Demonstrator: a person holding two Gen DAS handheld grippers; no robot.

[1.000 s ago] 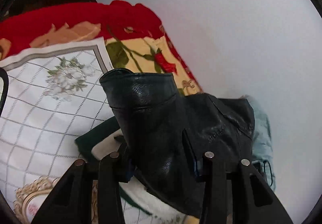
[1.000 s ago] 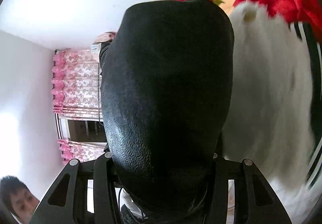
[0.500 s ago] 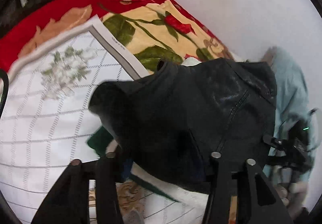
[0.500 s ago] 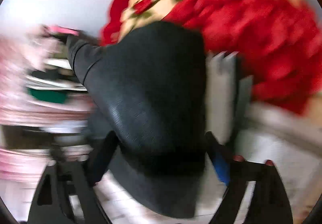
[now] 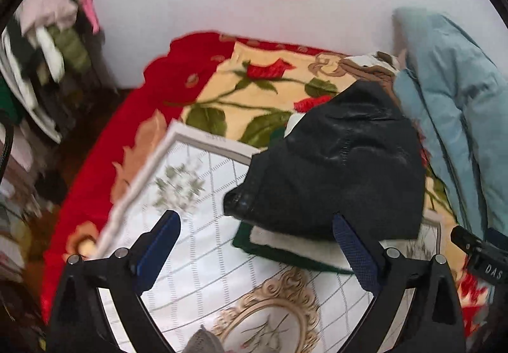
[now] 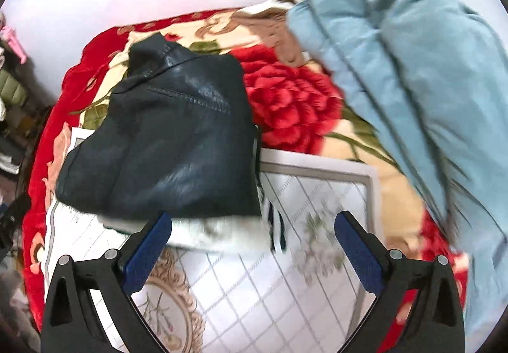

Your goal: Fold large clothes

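A black leather jacket (image 5: 343,169) lies folded in a bundle on the bed, on top of a folded white and dark green garment (image 5: 285,245). It also shows in the right wrist view (image 6: 171,149), with the white garment (image 6: 216,234) under its near edge. My left gripper (image 5: 255,226) is open and empty just short of the bundle. My right gripper (image 6: 252,223) is open and empty, close to the bundle's near edge.
A white grid-pattern cloth (image 5: 197,257) covers the near bed over a red floral blanket (image 5: 254,89). A light blue padded coat (image 6: 412,67) lies at the right, also in the left view (image 5: 451,118). A cluttered clothes rack (image 5: 47,67) stands far left.
Both grippers held the black jacket in the air, then lowered it onto the white garment and let go. Both jaws have opened and pulled back.
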